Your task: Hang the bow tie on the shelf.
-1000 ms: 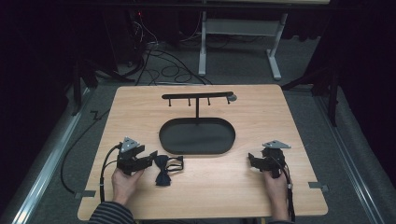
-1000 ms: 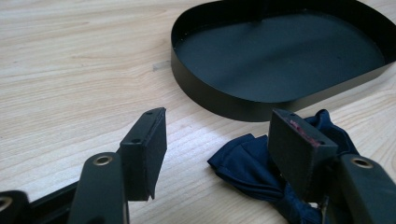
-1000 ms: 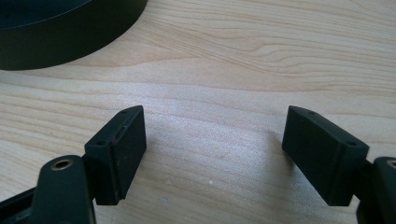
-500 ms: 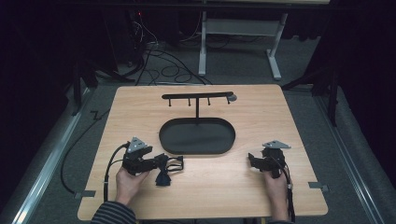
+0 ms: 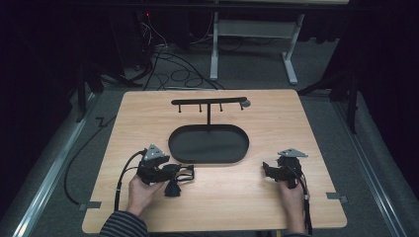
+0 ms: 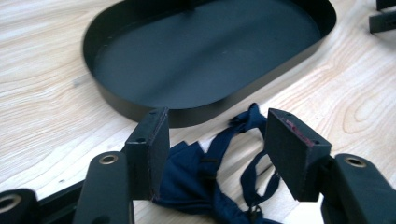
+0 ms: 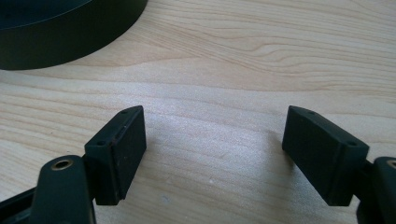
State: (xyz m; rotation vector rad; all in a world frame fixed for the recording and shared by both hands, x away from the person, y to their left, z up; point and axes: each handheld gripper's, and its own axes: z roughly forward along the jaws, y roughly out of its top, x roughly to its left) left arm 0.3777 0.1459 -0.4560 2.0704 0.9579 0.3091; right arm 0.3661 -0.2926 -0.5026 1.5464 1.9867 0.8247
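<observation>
A dark blue bow tie [image 6: 201, 175] with a thin strap lies on the wooden table just in front of the black oval tray [image 6: 140, 28]. My left gripper [image 6: 217, 151] is open, its jaws standing either side of the tie and strap without pinching them. In the high view the left gripper [image 5: 180, 173] sits at the tray's front left, over the bow tie [image 5: 174, 186]. My right gripper [image 5: 267, 170] rests at the front right, open, with bare wood between its jaws [image 7: 212, 149]. The tray [image 5: 237, 148] carries a T-shaped hanger stand [image 5: 208, 102].
The tray's wall [image 7: 70, 37] lies to the upper left of the right gripper. Cables [image 5: 118, 177] trail from the left gripper off the table's left side. Bare wood spreads across the table's front middle [image 5: 222, 197]. Table legs and cables sit on the floor behind.
The left gripper has moved right and forward over the bow tie, so its jaws now straddle it. The right gripper has stayed where it was.
</observation>
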